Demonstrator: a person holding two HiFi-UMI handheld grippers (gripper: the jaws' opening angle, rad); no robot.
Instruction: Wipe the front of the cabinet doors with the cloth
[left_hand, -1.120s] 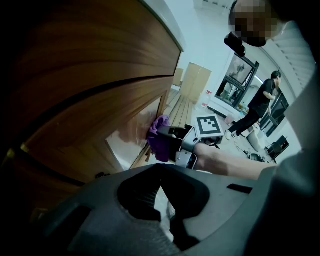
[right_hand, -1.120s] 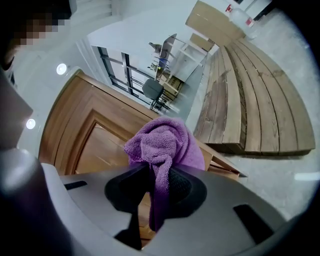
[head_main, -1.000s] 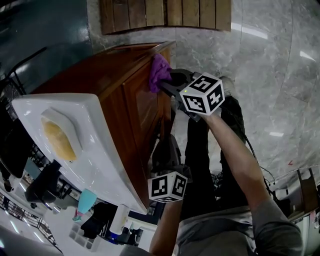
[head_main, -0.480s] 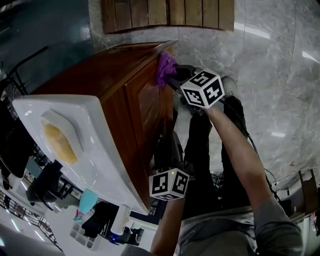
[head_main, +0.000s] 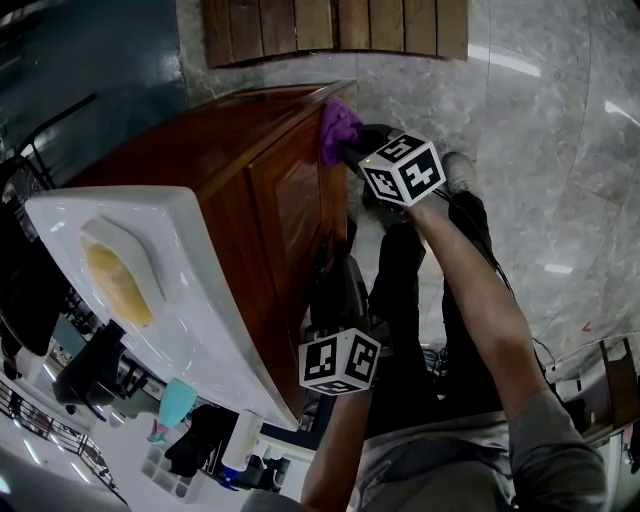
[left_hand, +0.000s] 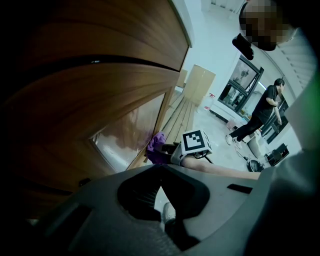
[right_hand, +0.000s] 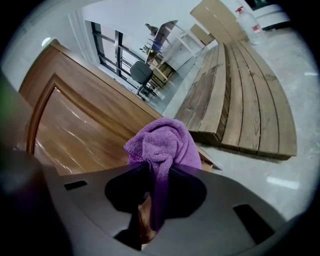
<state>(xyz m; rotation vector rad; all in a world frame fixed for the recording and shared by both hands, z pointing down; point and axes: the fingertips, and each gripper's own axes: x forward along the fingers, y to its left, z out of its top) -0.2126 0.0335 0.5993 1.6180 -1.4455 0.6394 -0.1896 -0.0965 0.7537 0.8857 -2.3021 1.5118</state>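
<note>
A purple cloth (head_main: 338, 128) is pressed against the brown wooden cabinet door (head_main: 290, 215) near its far top corner. My right gripper (head_main: 354, 150) is shut on it, with its marker cube just behind. In the right gripper view the cloth (right_hand: 165, 145) bunches out of the jaws of the right gripper (right_hand: 157, 200), beside the door panel (right_hand: 85, 135). My left gripper (head_main: 335, 285) hangs low beside the nearer part of the door. In its own view the left gripper (left_hand: 161, 192) has its jaws together and holds nothing. The cloth (left_hand: 157, 147) shows far along the door (left_hand: 100, 100).
A white sink (head_main: 150, 290) tops the cabinet. A slatted wooden pallet (head_main: 330, 30) lies on the marble floor (head_main: 540, 150) beyond the cabinet's far end. The operator's legs (head_main: 400, 300) stand close to the doors. Another person (left_hand: 260, 112) stands far off.
My right gripper has slid the cloth along the door's top toward the cabinet's far corner. The left gripper has barely moved.
</note>
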